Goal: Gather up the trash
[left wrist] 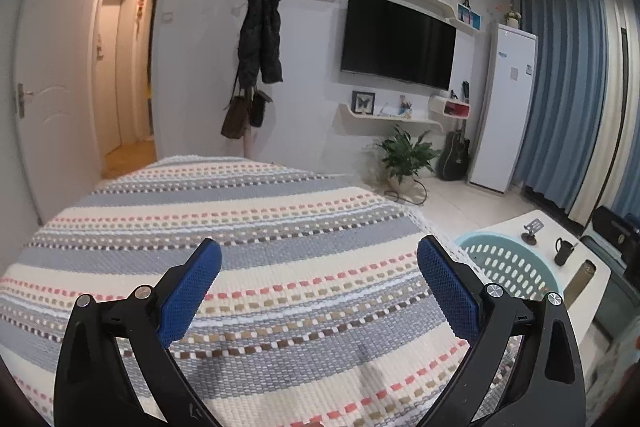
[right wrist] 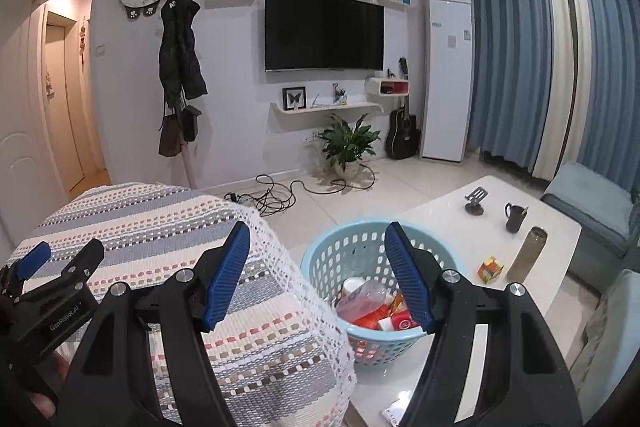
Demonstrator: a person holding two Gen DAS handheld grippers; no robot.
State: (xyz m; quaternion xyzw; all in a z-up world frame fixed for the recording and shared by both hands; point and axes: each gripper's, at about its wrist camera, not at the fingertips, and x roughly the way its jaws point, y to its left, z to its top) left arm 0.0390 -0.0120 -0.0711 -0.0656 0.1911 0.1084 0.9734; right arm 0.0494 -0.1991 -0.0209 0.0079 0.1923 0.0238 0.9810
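Both grippers — left gripper (left wrist: 320, 263), right gripper (right wrist: 318, 247) — fingers wide, empty, above the striped woven cover (right wrist: 168, 227); the light-blue perforated plastic basket (right wrist: 332, 259) of trash stands on the white desk (right wrist: 460, 227).

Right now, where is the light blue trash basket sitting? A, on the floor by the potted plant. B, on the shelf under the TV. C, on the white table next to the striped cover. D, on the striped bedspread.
C: in the right wrist view the basket, already holding wrappers and a plastic bottle, rests on the white table right beside the striped cover, far from the potted plant.
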